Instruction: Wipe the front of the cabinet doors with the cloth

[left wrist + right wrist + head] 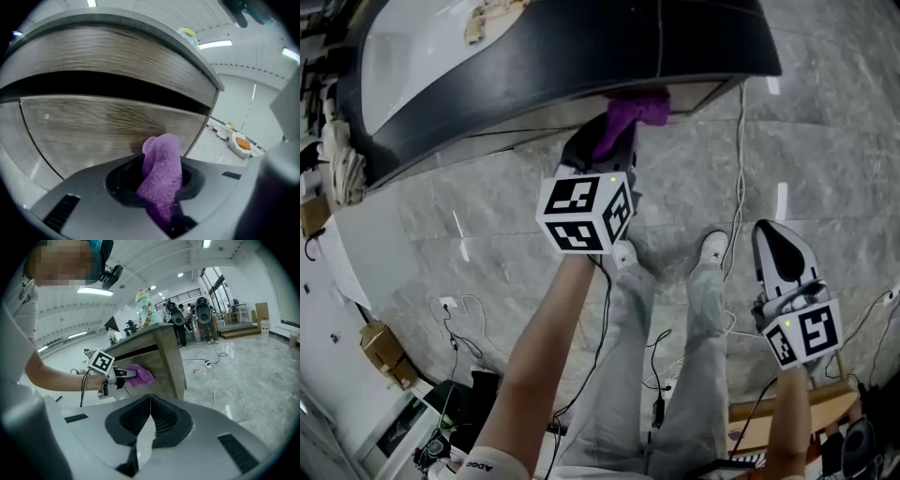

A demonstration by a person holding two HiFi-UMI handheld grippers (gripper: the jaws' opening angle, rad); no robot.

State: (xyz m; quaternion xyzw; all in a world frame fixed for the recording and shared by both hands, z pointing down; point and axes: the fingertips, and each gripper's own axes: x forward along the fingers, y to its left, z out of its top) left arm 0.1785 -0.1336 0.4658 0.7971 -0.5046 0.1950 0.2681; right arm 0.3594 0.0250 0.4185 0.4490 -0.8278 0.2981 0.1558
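A purple cloth (639, 109) is pinched in my left gripper (612, 141), which is shut on it, and it presses against the front of the wood-grain cabinet door (93, 126). In the left gripper view the cloth (162, 172) bulges out between the jaws, its tip touching the door near the door's right edge. The right gripper view shows the left gripper (123, 374) holding the cloth (140, 375) on the cabinet door (157, 363) from the side. My right gripper (772, 234) hangs low over the floor, away from the cabinet. Its jaws (150, 399) are shut with nothing between them.
The cabinet's dark-edged top (581, 56) overhangs the doors. The person's legs and shoes (712, 246) stand on the marble floor, with cables (739, 159) trailing around. A wooden platform (787, 405) lies at the lower right and cardboard boxes (382, 352) at the left. Several people and machines (201, 310) stand far back.
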